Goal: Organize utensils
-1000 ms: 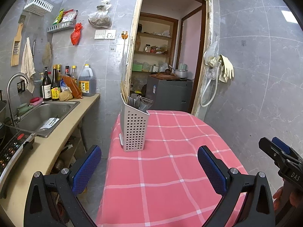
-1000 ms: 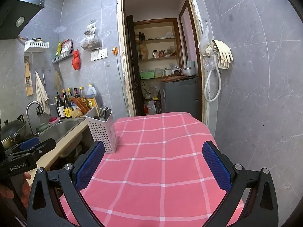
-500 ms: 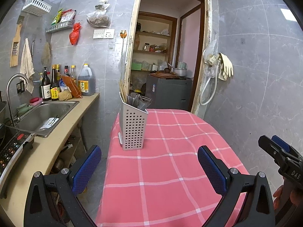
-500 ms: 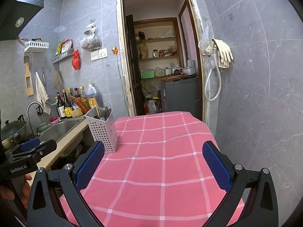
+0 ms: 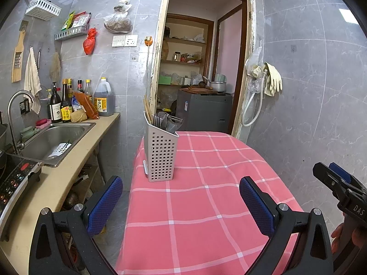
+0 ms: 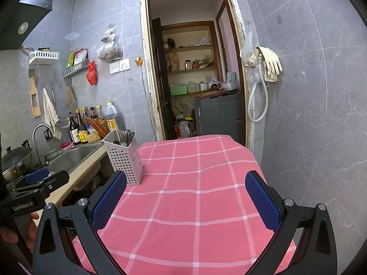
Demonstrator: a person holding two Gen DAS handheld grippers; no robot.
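The left gripper (image 5: pixel 181 197) and the right gripper (image 6: pixel 185 194) are held wide apart, with nothing gripped. Beyond them, a perforated utensil holder (image 5: pixel 160 158) stands upright near the left edge of the pink checked tablecloth (image 6: pixel 201 183), filled with chopsticks and what may be cutlery.

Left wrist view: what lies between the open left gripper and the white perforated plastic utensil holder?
Only bare pink checked tablecloth. In the left wrist view nothing stands between the left gripper and the white perforated plastic utensil holder; the right wrist view agrees.
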